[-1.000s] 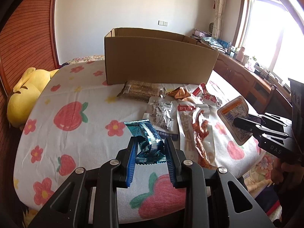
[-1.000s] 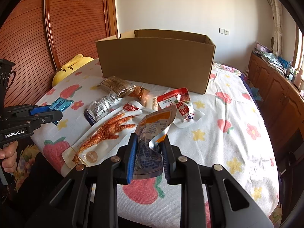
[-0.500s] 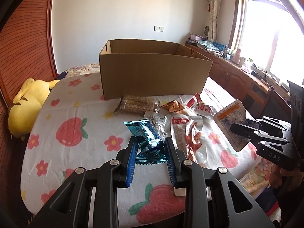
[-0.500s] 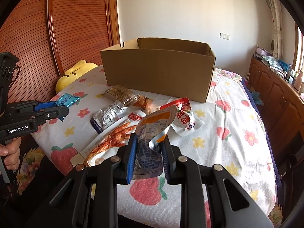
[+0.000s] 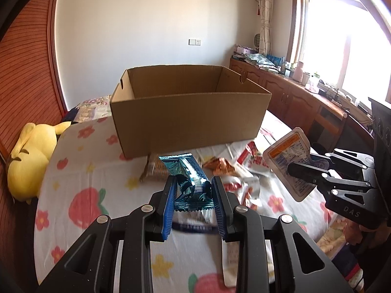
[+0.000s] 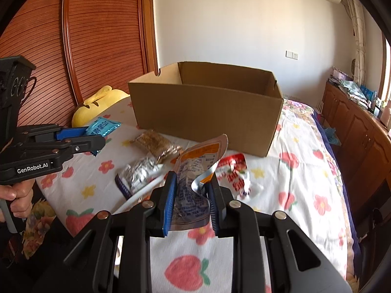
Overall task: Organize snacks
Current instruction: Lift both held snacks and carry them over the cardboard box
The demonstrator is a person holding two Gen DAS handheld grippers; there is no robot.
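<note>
Crinkled blue foil snack packet (image 5: 189, 182) pinched upright, top sealed.

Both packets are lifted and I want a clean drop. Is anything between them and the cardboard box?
Nothing visible. The blue packet and the orange-labelled pouch face the open cardboard box across loose snacks lying flat on the bedsheet.

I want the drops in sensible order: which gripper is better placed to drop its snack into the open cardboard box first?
Little separates them. Left gripper, perhaps: its crumpled blue foil packet faces the brown cardboard box squarely.
</note>
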